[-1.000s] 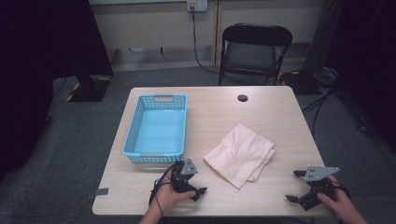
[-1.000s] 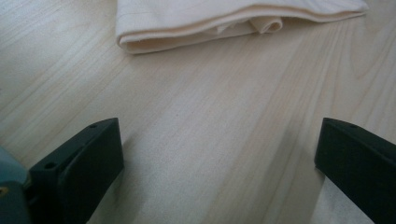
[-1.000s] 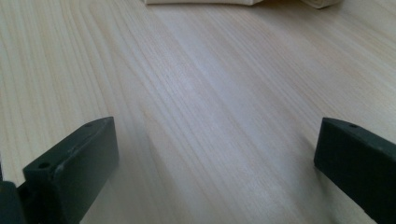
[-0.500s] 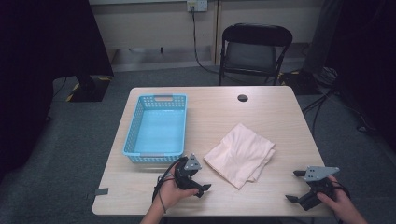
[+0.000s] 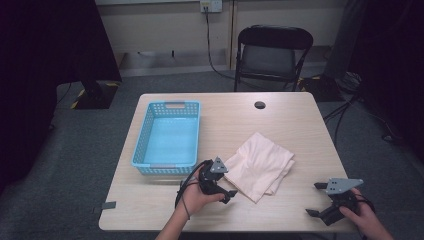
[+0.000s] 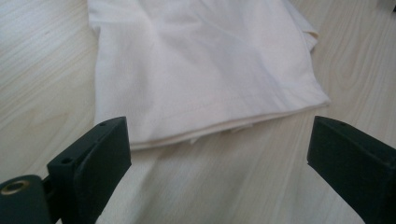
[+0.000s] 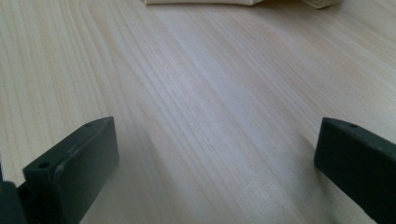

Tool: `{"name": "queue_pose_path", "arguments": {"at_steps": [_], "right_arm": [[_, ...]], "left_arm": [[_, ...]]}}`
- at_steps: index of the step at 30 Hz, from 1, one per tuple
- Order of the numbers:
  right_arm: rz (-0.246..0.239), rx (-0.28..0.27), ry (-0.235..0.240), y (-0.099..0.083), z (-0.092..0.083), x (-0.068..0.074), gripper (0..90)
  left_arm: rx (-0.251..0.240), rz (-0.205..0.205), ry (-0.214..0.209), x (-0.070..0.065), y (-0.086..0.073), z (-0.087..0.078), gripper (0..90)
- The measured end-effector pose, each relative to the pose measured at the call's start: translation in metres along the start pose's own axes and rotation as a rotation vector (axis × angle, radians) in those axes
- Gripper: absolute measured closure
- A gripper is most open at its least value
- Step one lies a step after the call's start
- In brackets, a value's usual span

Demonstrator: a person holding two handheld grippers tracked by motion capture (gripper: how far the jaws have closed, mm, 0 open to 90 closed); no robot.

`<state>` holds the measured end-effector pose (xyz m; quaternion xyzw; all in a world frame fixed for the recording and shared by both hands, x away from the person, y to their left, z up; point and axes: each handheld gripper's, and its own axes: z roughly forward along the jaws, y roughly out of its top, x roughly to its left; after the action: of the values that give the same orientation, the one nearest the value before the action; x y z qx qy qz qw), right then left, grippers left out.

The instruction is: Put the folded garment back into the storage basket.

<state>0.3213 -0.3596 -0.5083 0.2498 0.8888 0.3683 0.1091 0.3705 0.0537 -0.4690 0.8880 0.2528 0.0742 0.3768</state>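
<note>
A folded cream cloth (image 5: 260, 165) lies on the wooden table (image 5: 280, 120), right of centre. My left gripper (image 5: 226, 186) hovers just off the cloth's near-left corner, pointing at it. In the left gripper view the cloth (image 6: 201, 70) lies flat ahead of the left gripper (image 6: 219, 140); its jaws stand wide, have just been closing slightly, and have nothing between them. My right gripper (image 5: 316, 199) rests at the table's front right corner, open. The right gripper view has the right gripper (image 7: 217, 140) over bare wood, with a strip of the cloth (image 7: 201, 2) at the top edge.
A light blue plastic basket (image 5: 142, 135) stands empty at the left half of the table, close behind my left hand. A small black round cap (image 5: 259, 105) sits near the far edge. A folding chair (image 5: 272, 50) stands beyond the table.
My left gripper has moved right and a little up, closing in on the cloth's near corner. The right gripper and the cloth have stayed put.
</note>
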Motion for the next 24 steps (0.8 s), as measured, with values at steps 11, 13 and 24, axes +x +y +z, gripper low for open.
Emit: {"name": "queue_pose_path", "arguments": {"at_steps": [11,13,24], "right_arm": [[0.000,0.000,0.000,0.000,0.000,0.000,0.0],[0.000,0.000,0.000,0.000,0.000,0.000,0.0],[0.000,0.000,0.000,0.000,0.000,0.000,0.0]], "left_arm": [[0.005,-0.018,-0.021,0.001,0.029,0.019,4.2],[-0.001,-0.021,-0.025,0.002,0.034,0.024,4.6],[0.032,0.007,-0.020,0.002,0.054,0.048,5.4]]}}
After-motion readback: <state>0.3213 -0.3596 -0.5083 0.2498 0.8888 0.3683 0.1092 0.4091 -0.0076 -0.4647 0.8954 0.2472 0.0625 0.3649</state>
